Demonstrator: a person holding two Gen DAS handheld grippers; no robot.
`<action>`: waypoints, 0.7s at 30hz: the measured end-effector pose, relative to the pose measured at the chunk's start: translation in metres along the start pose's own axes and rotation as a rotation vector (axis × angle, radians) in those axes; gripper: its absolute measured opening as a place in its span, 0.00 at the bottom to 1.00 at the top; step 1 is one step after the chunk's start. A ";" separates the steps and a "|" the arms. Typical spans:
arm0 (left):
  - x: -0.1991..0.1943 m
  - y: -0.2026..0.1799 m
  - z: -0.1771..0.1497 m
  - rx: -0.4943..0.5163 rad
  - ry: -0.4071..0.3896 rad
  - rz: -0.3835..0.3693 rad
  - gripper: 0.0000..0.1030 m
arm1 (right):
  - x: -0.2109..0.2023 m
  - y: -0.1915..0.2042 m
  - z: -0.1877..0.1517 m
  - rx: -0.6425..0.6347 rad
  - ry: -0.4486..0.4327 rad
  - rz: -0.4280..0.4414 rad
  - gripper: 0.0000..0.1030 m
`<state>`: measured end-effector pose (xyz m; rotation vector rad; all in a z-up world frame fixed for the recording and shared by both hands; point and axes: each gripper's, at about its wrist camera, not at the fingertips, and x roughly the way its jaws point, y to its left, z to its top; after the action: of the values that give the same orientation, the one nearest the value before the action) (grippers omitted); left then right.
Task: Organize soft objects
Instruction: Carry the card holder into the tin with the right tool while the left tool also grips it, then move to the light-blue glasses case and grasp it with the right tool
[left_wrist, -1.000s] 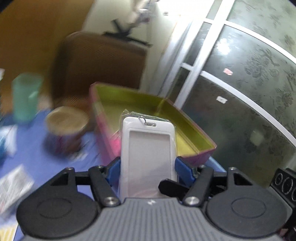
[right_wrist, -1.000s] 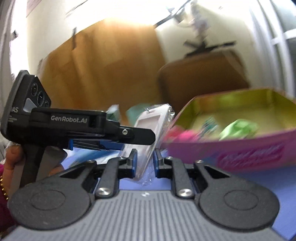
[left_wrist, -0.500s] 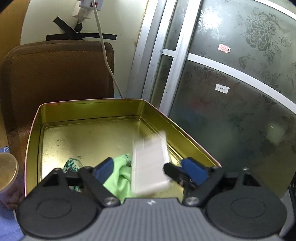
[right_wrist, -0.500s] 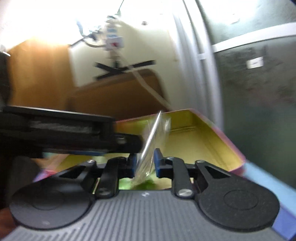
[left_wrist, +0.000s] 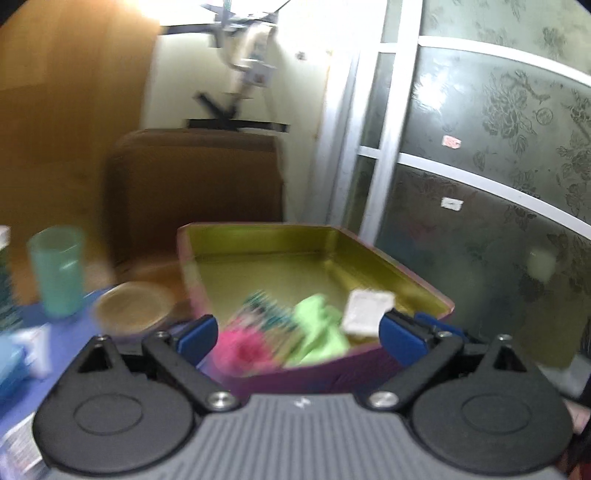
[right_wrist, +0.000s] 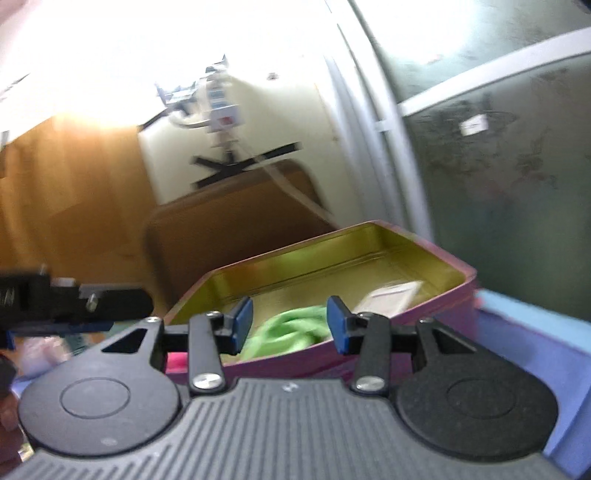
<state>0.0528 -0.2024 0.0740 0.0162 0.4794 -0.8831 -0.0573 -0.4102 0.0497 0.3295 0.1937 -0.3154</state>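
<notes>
Since the earlier frame, both tongs, left (left_wrist: 297, 330) and right (right_wrist: 290, 319), stand wide and empty; the white plastic card sleeve (left_wrist: 366, 312) lies inside the pink gold-lined rectangular tin (left_wrist: 373, 249), beside the green cloth (left_wrist: 319, 328). Risk: tongs retreating low could clip the tin's near wall.

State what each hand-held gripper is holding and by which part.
Nothing: the left hand-held gripper and right hand-held gripper are both open and empty; the white card holder lies inside the tin.
</notes>
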 end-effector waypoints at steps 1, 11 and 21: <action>-0.011 0.009 -0.009 -0.013 0.004 0.016 0.96 | -0.001 0.010 -0.003 -0.013 0.012 0.030 0.47; -0.109 0.132 -0.085 -0.207 0.048 0.279 0.96 | 0.022 0.116 -0.049 -0.195 0.252 0.303 0.51; -0.151 0.224 -0.104 -0.575 -0.118 0.375 0.97 | 0.083 0.196 -0.053 -0.221 0.428 0.441 0.51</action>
<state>0.0972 0.0746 0.0023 -0.4561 0.5820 -0.3549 0.0782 -0.2387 0.0370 0.2093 0.5620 0.2174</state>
